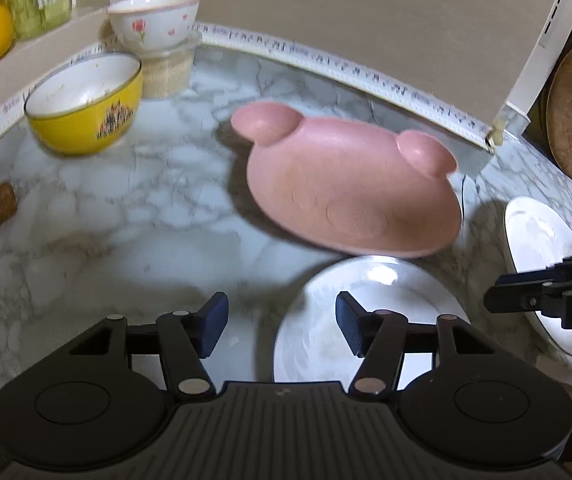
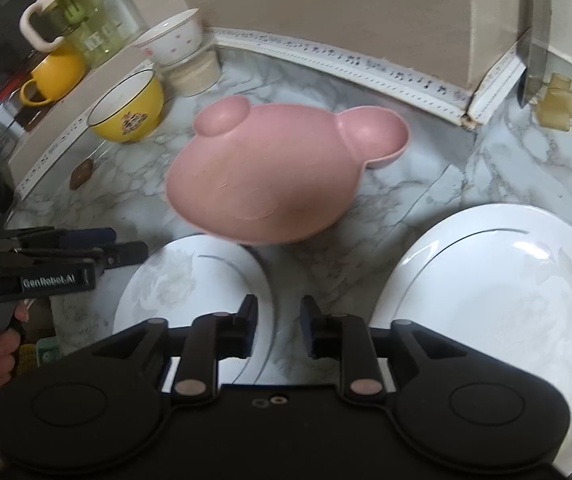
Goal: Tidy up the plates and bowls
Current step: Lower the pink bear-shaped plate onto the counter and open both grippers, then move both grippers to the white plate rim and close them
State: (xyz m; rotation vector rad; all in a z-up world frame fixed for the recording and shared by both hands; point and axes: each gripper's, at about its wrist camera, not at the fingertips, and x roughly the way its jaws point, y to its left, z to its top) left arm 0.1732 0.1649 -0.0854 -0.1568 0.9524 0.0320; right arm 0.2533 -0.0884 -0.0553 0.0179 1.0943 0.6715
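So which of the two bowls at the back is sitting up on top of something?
The white flower-printed bowl: it rests on a clear lidded container, while the yellow bowl sits directly on the marble counter.

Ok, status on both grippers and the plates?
Left gripper open, right gripper open, both empty. Pink plate overlaps small white plate. Large white plate apart.
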